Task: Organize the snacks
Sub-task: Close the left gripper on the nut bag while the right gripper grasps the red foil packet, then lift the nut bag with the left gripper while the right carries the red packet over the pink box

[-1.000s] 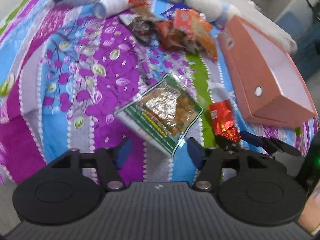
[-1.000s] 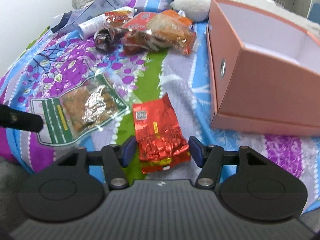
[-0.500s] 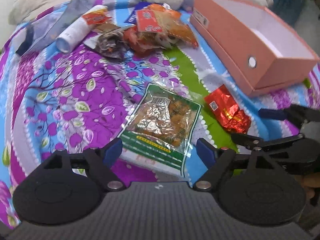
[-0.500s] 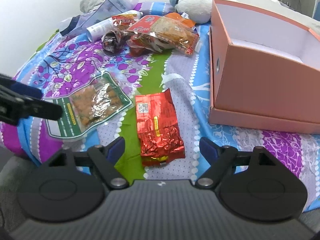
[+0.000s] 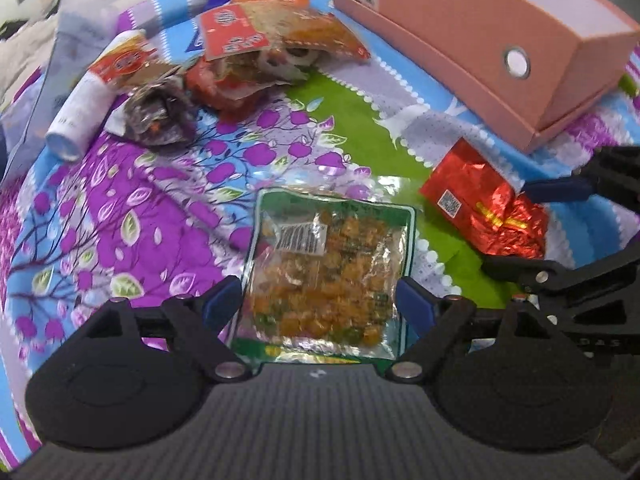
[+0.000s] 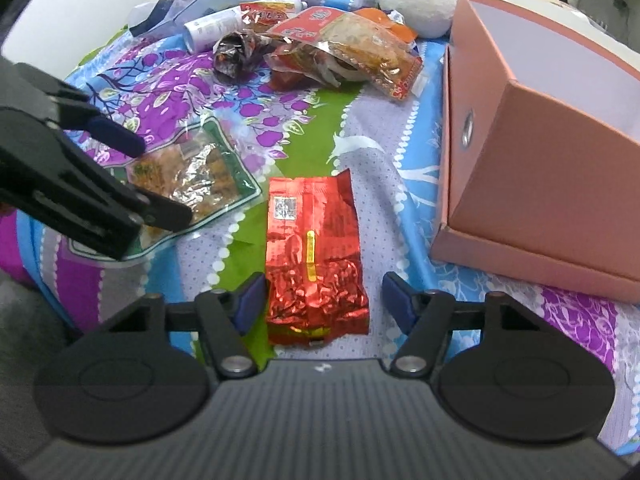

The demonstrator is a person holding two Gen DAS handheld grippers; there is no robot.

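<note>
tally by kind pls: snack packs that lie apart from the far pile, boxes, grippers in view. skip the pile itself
Snack packs lying apart from the pile: 2 (green-edged clear pack, red foil pack)
Boxes: 1 (pink box)
Grippers: 2 (left gripper, right gripper)
Total: 5

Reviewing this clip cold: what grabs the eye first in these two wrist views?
The loud purple, blue and green floral bedspread fills both views. A red foil packet lies between the right gripper's closing jaws, beside a large open pink box. The left gripper straddles a clear green-edged snack bag, with more wrappers heaped at the far side.
</note>
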